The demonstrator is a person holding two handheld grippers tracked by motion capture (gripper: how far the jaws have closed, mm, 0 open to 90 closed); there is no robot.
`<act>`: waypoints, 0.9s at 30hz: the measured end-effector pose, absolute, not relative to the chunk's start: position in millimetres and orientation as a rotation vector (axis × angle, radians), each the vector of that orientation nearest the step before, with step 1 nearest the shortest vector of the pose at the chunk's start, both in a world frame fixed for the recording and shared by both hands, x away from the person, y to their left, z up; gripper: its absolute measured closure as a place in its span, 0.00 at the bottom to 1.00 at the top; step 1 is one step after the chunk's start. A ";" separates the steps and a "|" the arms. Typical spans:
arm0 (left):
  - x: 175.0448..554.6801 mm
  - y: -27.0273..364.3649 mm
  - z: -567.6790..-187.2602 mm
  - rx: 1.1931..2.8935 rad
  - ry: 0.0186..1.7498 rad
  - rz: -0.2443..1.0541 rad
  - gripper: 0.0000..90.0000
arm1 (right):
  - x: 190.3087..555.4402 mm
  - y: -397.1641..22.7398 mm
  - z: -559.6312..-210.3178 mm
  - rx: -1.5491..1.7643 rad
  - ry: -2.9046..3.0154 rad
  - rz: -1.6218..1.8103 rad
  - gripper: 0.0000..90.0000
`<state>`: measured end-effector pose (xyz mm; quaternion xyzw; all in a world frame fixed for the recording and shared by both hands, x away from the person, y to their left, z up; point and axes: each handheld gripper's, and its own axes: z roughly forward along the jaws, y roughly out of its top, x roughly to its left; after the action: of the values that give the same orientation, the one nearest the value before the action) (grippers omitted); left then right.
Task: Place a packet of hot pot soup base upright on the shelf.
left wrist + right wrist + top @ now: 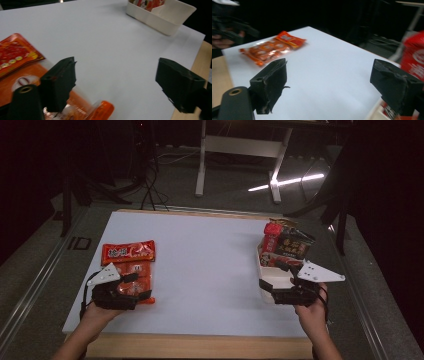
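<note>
Table (210, 265) middle free between packets (131, 270) and bin (272, 275).

Dim room, white table (200, 270) brightly lit from above; both gripper views look slightly motion-blurred.

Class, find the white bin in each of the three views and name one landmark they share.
High view: white bin at right table edge, by the right tongs.
Left gripper view: top right.
Right gripper view: its rim, bottom right corner.
Shared landmark: orange snack packet.
</note>
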<state>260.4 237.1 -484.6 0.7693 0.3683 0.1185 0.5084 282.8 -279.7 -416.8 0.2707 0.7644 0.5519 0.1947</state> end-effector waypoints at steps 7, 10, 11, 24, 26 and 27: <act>262.0 257.1 -490.1 1.846 0.949 0.340 0.41 | 276.4 -288.0 -429.4 0.834 2.078 1.511 0.15; 264.6 264.5 -493.3 1.847 0.992 0.367 0.46 | 274.3 -291.4 -435.2 0.859 2.061 1.491 0.15; 265.8 266.6 -494.4 1.849 1.018 0.392 0.46 | 273.7 -292.3 -437.2 0.871 2.060 1.480 0.15; 289.9 306.3 -511.1 1.852 1.260 0.506 0.85 | 263.3 -304.1 -453.1 0.918 2.052 1.453 0.15; 293.6 311.7 -513.7 1.850 1.292 0.523 0.88 | 263.0 -306.1 -454.1 0.924 2.045 1.454 0.15; 293.6 311.7 -513.7 1.850 1.292 0.523 0.88 | 262.6 -306.5 -454.6 0.927 2.043 1.448 0.15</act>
<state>293.6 311.7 -513.7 0.7316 0.5110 0.2067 0.4012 262.6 -306.5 -454.6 0.3376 0.7440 0.5272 0.2334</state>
